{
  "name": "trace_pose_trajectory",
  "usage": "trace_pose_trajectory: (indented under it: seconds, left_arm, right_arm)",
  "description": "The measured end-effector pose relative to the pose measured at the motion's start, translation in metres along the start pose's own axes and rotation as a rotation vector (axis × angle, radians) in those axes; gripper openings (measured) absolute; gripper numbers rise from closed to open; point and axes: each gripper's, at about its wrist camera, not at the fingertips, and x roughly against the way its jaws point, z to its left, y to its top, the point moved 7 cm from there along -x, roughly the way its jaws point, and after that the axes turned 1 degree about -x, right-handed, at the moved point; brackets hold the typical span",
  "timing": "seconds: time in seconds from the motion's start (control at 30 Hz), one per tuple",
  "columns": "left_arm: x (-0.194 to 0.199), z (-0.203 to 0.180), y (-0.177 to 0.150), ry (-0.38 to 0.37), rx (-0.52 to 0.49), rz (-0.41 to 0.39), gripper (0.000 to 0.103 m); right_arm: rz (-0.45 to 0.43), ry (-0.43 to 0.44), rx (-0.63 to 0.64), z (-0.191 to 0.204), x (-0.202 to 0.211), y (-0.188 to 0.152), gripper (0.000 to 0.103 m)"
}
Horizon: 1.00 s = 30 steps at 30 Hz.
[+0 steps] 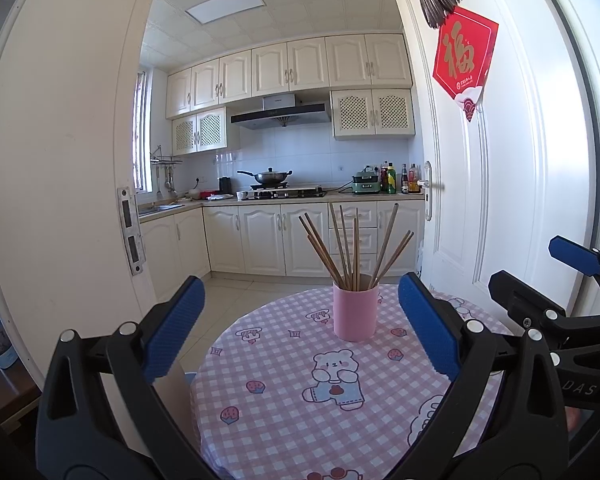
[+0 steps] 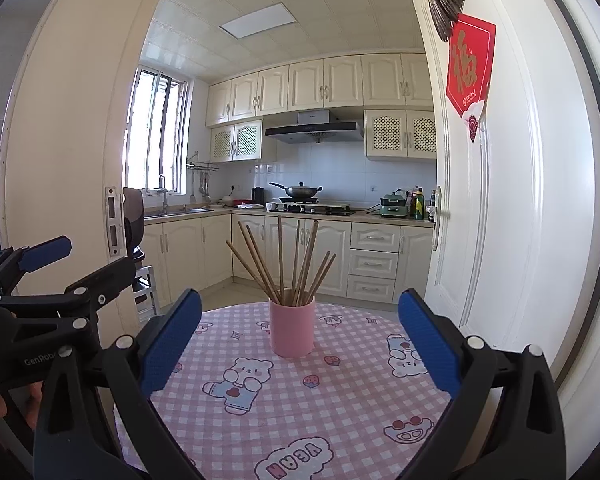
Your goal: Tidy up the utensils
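Pink cup (image 1: 355, 312) holds brown wooden chopsticks (image 1: 350, 246), fanned out; left gripper (image 1: 300, 330) and right gripper (image 2: 300, 336) both spread, empty.

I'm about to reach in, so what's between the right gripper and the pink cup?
Nothing but bare checked tablecloth lies between the open right gripper and the pink cup, as the right wrist view shows.

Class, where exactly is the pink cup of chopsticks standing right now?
In both wrist views the pink cup stands upright near the far edge of the round checked table, chopsticks fanning out, ahead of both open grippers and touching neither.
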Motion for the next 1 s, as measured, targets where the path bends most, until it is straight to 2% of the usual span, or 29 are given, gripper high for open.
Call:
trace_pose_trajectory:
  seconds: [1.0]
  left_arm:
    - [-0.011, -0.002, -0.006, 0.008, -0.004, 0.024, 0.095]
  right_arm:
    - [0.024, -0.001, -0.004, -0.001, -0.009, -0.007, 0.095]
